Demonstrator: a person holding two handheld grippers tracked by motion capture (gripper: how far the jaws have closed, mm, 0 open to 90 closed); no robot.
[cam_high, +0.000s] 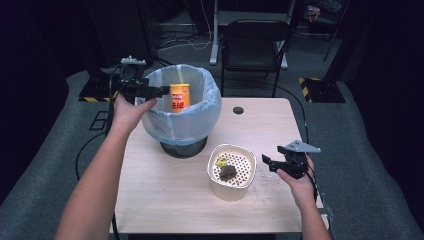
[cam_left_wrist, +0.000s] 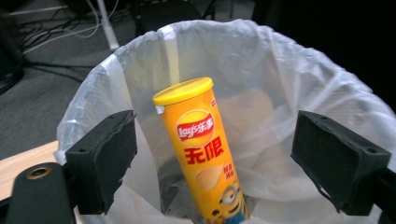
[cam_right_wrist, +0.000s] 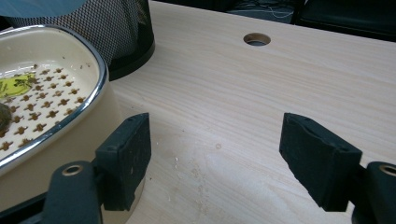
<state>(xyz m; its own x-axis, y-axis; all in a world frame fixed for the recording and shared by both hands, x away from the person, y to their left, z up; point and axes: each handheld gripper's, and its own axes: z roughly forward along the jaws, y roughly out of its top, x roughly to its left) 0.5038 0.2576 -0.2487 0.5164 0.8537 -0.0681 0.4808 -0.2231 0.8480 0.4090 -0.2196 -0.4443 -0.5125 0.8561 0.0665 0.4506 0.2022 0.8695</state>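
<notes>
Above bin (cam_left_wrist: 280, 70), left claw (cam_left_wrist: 224, 163) wide, empty

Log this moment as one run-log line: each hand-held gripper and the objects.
left hand-held gripper: open, at bin rim | chip can: upright in lined bin | right hand-held gripper: open, beside strainer tub | table
</notes>
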